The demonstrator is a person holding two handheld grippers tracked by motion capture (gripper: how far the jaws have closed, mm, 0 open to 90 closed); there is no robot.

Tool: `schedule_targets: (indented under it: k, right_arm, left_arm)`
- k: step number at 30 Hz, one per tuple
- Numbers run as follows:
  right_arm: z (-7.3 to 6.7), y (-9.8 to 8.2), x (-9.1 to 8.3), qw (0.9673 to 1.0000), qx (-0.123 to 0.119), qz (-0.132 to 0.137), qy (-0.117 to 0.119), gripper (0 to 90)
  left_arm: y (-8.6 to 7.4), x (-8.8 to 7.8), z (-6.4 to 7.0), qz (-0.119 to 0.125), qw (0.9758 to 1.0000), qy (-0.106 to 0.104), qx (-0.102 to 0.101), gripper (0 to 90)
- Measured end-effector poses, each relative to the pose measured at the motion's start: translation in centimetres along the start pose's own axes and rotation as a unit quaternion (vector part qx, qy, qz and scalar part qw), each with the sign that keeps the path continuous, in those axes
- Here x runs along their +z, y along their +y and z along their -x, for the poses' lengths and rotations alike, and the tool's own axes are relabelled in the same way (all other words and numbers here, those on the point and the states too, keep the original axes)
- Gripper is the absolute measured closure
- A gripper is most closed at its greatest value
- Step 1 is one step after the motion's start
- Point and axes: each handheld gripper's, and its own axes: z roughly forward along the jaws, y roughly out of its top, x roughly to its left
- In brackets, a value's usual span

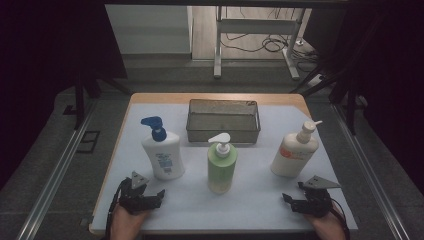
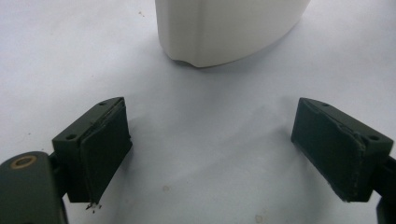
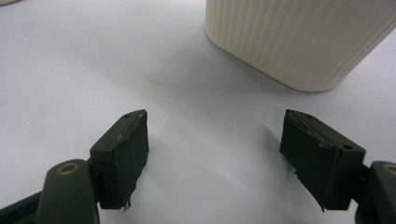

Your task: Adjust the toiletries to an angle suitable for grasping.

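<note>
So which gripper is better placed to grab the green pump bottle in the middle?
Probably left: the left gripper lies a little nearer the green pump bottle than the right gripper. Both are open.

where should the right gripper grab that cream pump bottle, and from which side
Probably the cream bottle's ribbed body, low down, approached from the near side where the open right gripper rests. The bottle stands upright; its pump head looks thin and wobbly.

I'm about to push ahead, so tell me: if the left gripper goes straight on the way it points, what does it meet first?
Most likely the white bottle with the blue pump: its base sits just ahead of the open left gripper, slightly right of centre, with bare table cover between. Depth is hard to judge.
</note>
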Motion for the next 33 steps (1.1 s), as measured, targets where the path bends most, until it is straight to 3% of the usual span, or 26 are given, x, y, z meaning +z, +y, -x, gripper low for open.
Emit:
schedule_targets:
  k: [19, 22, 33]
  right_arm:
    - [0.03, 0.05, 0.02, 1.0000, 0.000, -0.002, 0.003, 23.1]
    - [-0.11, 0.13, 0.11, 0.9999, -0.009, -0.007, 0.008, 17.8]
    - [-0.11, 0.31, -0.01, 0.9997, -0.009, -0.017, 0.017, 15.7]
  left_arm:
    - [0.01, 0.06, -0.11, 0.000, 1.0000, -0.003, -0.004, 11.0]
    - [0.01, 0.06, -0.11, 0.000, 1.0000, -0.003, -0.004, 11.0]
    - [0.00, 0.06, -0.12, 0.000, 1.0000, -0.003, -0.004, 11.0]
